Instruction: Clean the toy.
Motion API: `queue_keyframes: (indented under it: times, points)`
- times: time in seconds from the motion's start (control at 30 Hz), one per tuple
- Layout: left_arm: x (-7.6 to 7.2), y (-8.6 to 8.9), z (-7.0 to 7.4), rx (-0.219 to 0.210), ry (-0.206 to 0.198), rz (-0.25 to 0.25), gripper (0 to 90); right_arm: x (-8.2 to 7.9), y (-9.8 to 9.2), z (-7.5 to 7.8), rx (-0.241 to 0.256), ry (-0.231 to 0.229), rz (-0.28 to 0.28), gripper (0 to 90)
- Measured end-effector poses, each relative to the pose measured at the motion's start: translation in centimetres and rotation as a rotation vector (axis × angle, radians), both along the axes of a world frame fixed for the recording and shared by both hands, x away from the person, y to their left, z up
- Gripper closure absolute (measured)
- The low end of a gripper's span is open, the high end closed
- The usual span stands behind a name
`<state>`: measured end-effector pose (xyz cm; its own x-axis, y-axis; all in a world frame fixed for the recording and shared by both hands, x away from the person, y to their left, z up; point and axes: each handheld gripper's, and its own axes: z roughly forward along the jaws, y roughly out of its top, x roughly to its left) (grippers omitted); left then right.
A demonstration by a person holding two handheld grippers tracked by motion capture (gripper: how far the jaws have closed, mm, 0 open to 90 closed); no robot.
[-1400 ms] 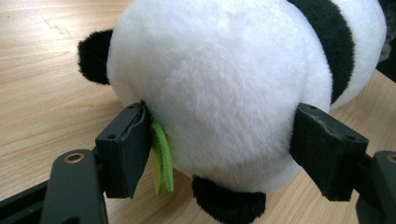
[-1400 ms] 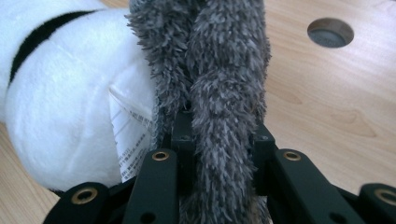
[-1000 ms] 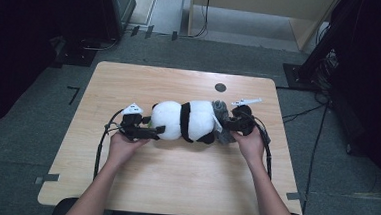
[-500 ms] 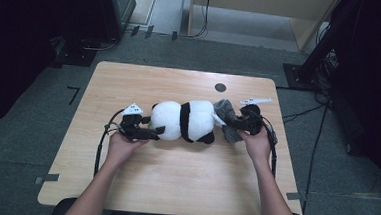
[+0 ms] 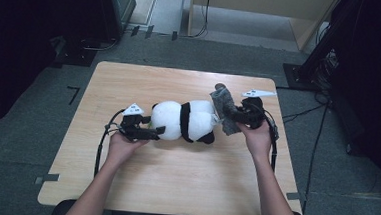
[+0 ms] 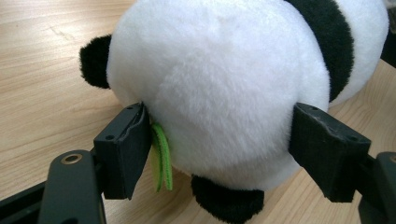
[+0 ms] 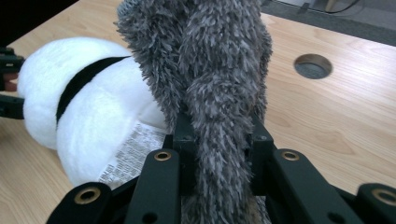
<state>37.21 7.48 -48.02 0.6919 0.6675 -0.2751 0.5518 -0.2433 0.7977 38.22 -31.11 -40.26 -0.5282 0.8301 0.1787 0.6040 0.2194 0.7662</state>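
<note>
A wooden desk [image 5: 173, 186] stands on grey floor. A panda [image 5: 186, 120] lies on its side mid-desk. The left tool [image 5: 149, 131] has its jaws spread around the panda's white end, touching it. The right tool [image 5: 230, 117] pinches a grey cloth [image 5: 223, 107] just beside the panda.

A plush panda [image 5: 187, 120] is laid lengthwise near the middle of the table [image 5: 173, 186], slightly toward the far edge. At its left end the left gripper [image 5: 153, 132] is placed, with one jaw set on either side of the panda. At its right end, toward the right edge, a shaggy cloth [image 5: 224, 108] is clamped in the right gripper [image 5: 234, 119]. A round hole [image 7: 313, 66] is set in the table behind the cloth.
</note>
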Motion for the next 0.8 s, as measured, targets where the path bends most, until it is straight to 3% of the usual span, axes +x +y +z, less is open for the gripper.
queue_keyframes:
  times: [0.23,0.53,0.8]
  points:
    - [0.0,0.0,0.0,0.002,-0.002,-0.002,23.1,0.5,1.5,-1.6,-0.038,0.033,0.029,71.6]
    - [0.0,0.0,0.0,-0.002,-0.003,0.000,23.0,0.2,0.8,-3.6,-0.024,0.096,0.019,69.5]
    - [0.1,0.0,-0.1,-0.005,-0.004,0.000,23.0,0.4,0.9,-5.3,-0.043,0.161,0.031,68.3]
